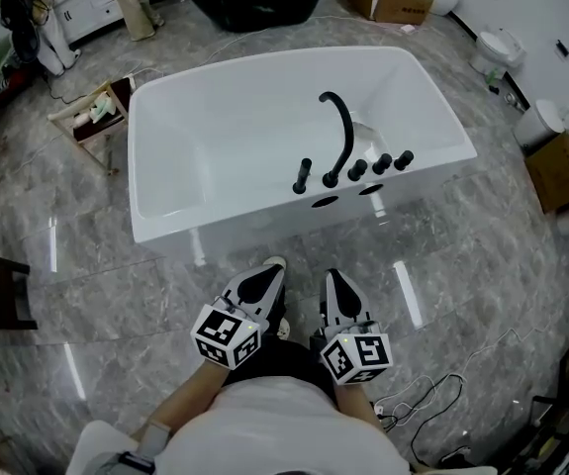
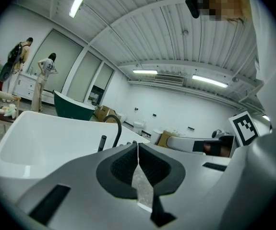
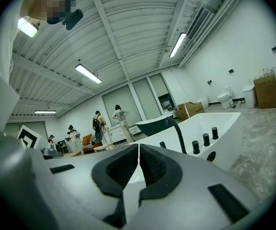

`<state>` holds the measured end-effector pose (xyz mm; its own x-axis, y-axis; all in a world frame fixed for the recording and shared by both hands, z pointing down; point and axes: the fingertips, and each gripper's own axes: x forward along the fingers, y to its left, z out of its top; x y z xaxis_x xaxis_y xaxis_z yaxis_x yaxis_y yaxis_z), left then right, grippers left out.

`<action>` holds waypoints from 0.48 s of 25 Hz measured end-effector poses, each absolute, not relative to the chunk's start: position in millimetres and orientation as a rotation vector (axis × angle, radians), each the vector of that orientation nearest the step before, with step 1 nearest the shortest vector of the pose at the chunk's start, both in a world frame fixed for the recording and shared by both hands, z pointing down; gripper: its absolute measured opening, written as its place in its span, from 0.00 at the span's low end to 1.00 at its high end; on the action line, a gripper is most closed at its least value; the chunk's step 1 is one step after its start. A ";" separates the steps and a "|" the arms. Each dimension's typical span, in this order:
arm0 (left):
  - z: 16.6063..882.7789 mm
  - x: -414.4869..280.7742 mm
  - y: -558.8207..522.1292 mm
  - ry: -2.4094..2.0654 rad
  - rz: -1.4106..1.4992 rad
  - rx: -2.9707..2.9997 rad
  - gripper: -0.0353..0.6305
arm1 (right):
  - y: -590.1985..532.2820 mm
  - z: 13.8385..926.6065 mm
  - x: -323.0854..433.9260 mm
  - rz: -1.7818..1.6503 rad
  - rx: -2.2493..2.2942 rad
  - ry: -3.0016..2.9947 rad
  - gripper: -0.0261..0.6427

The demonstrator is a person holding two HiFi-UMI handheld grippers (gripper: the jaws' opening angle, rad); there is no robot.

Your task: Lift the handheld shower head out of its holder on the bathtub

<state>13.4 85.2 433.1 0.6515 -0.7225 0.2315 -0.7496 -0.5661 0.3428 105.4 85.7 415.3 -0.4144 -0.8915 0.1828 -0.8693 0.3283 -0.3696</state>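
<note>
So, both grippers are hanging low, close to the person's body, well short of the glossy white rectangular bathtub (image 1: pixel 165 221). The left gripper (image 1: pixel 267 271) has its dark ribbed pads pressed together with nothing between them, and the right gripper (image 1: pixel 333 277) is the same: closed and empty.

The slim black handheld shower head (image 1: pixel 304 175) stands upright in its holder on the tub's near rim. It's the leftmost of the black fittings, just left of the tall curved black spout (image 1: pixel 343 127) and the row of three stubby black knobs (image 1: pixel 382 163).

It lies straight ahead across grey marble floor (image 1: pixel 116 295), roughly between the two grippers' lines, so I'd call neither hand clearly nearer. Its long axis is vertical, so level jaws should close across the stem, then lift straight up.
</note>
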 end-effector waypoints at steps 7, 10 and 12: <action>427.4 17.6 28.0 -1.152 0.086 2.476 0.07 | 29.8 411.9 111.2 -0.631 -1.665 2.512 0.07; 426.1 14.8 -6.1 -1.161 0.082 2.473 0.07 | -1.5 408.1 110.1 -0.608 -1.658 2.522 0.07; 421.9 12.9 -30.8 -1.168 0.072 2.477 0.07 | -23.8 406.8 108.8 -0.605 -1.656 2.533 0.07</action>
<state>12.9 -30.8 421.9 0.6498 -0.7298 0.2124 -0.7504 -0.5715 0.3322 108.8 -23.8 406.8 -0.4231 -0.8910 0.1645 -0.8691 0.3477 -0.3518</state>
